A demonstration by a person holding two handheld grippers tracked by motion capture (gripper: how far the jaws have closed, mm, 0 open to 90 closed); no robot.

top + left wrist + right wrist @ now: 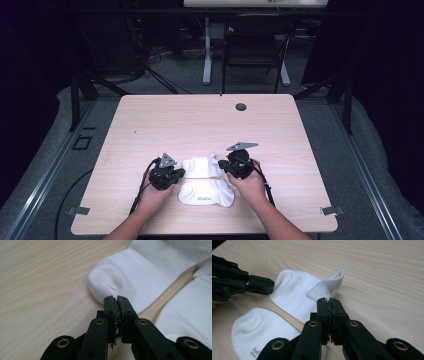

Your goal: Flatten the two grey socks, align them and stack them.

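Nearest to me, I have a white sock with a small grey logo [206, 193] lying flat on the tabletop [165, 117], close to the near edge and between my two hands. Just past it, with a thin strip of wood showing between them, lies the second white sock [201, 167], the one I am working on.

My left claw [117, 300] is clenched on the rounded toe end of that far sock [130, 282]; its jaws are pressed together right at the fabric's edge. In the right gripper view the same left claw [270, 286] sits at the sock's toe [292, 290]. My right claw [329, 302] is clenched on the ribbed cuff, which is lifted off the wood and curls up beyond the jaws. From above, the left claw [181, 171] and right claw [222, 165] sit at opposite ends of that sock.

Farther on, the tabletop has a round cable hole [241, 106] near its back edge. Beyond it a dark chair [255, 42] stands on the floor.
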